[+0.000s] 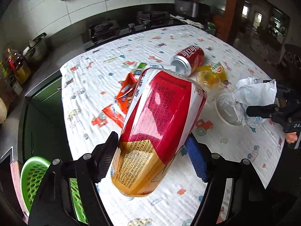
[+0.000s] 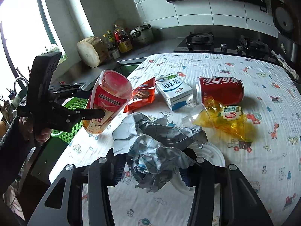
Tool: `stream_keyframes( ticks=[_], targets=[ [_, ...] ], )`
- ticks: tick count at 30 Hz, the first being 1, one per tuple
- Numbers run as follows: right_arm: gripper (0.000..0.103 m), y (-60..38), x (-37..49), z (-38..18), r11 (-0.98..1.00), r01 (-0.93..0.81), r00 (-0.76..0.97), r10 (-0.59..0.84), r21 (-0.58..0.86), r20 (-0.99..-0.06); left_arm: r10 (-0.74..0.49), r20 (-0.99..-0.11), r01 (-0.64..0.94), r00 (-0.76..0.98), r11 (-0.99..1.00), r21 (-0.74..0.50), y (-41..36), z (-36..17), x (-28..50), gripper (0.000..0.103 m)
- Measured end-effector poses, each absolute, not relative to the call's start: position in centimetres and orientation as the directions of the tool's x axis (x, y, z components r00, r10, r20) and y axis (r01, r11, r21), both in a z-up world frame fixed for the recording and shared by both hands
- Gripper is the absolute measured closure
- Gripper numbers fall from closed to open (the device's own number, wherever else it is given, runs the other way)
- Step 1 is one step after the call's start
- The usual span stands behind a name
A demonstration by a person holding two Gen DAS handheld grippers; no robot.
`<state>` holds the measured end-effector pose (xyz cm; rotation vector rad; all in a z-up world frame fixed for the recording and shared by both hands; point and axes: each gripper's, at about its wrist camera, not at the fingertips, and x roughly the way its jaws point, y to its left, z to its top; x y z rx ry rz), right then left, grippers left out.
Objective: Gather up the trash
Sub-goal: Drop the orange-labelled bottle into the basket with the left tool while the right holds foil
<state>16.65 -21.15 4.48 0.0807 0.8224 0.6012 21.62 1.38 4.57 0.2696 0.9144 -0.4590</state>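
Note:
My left gripper [image 1: 152, 154] is shut on a red and gold plastic bottle [image 1: 160, 124], held tilted above the table's left edge; it also shows in the right wrist view [image 2: 107, 101]. My right gripper [image 2: 150, 167] is shut on a crumpled paper ball [image 2: 158, 146], also seen in the left wrist view [image 1: 252, 96]. A red cola can [image 2: 220, 90] lies on its side. Near it lie a white milk carton [image 2: 175, 92], orange snack wrappers [image 2: 141, 98] and a yellow plastic wrapper [image 2: 225, 118].
A green perforated basket [image 1: 32, 177] sits beside the table's left edge, below the bottle; it also shows in the right wrist view [image 2: 73, 113]. A white lid [image 2: 210, 156] lies under the paper. The patterned tablecloth [image 2: 244, 169] covers the table. Kitchen counter with stove behind.

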Motion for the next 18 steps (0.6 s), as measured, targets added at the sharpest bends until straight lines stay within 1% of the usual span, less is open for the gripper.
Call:
stream_keyframes(
  ticks=[2,8,11,18],
  targets=[
    [0.057,-20.1,16.8,4.7,0.820,-0.489,0.514,0.546,0.297,-0.661,-0.254,-0.808,0.450,0.532,0.893,0.015,3.4,5.0,21.5,0.032],
    [0.057,-16.0,17.3,4.7,0.775,-0.551,0.466,0.593,0.309,-0.657,-0.168,-0.799,0.284,0.577,0.959,0.004,10.9,6.1,20.6,0.033],
    [0.057,-13.6,17.7,4.7,0.749,-0.584,0.436,0.615,0.313,-0.657,-0.104,-0.792,0.184,0.602,0.983,0.010,15.0,6.2,20.2,0.033],
    [0.057,-8.5,18.2,5.0,0.692,-0.651,0.381,0.654,0.313,-0.653,0.014,-0.811,-0.045,0.585,0.999,-0.016,24.0,3.7,20.2,0.033]
  ],
)
